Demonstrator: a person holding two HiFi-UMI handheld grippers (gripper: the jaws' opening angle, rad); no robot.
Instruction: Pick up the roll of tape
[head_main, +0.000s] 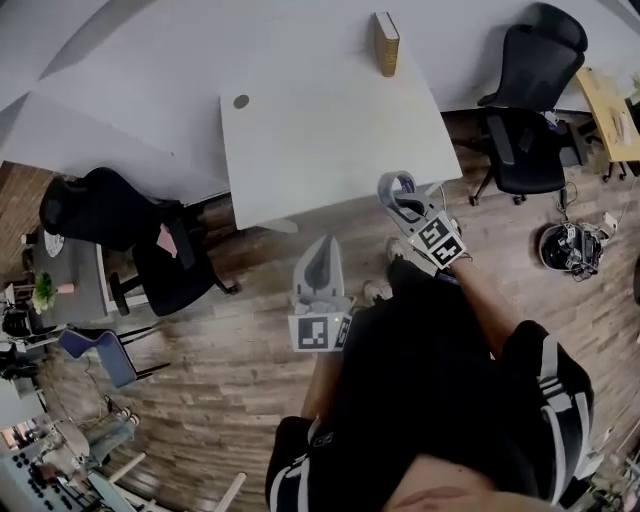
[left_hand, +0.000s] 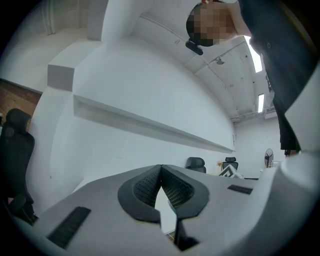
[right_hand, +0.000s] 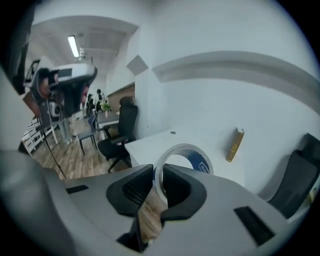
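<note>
My right gripper (right_hand: 157, 176) pinches one wall of clear ring-shaped tape roll with blue core (right_hand: 200, 159), held clear of white rectangular desk (head_main: 320, 130). Thin edge grip: I judge roll could pivot or slip and drop to wood-plank floor (head_main: 230, 330). Left gripper (left_hand: 161, 172) pressed together, empty.

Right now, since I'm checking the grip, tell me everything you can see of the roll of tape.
The roll of tape is a wide ring of clear, glossy tape with a blue printed core and an open centre. It stands on edge, its wall pinched between the jaws of the right gripper, one jaw inside the ring and one outside. It is held in the air in front of the white table, and nothing else appears to touch it.
</note>
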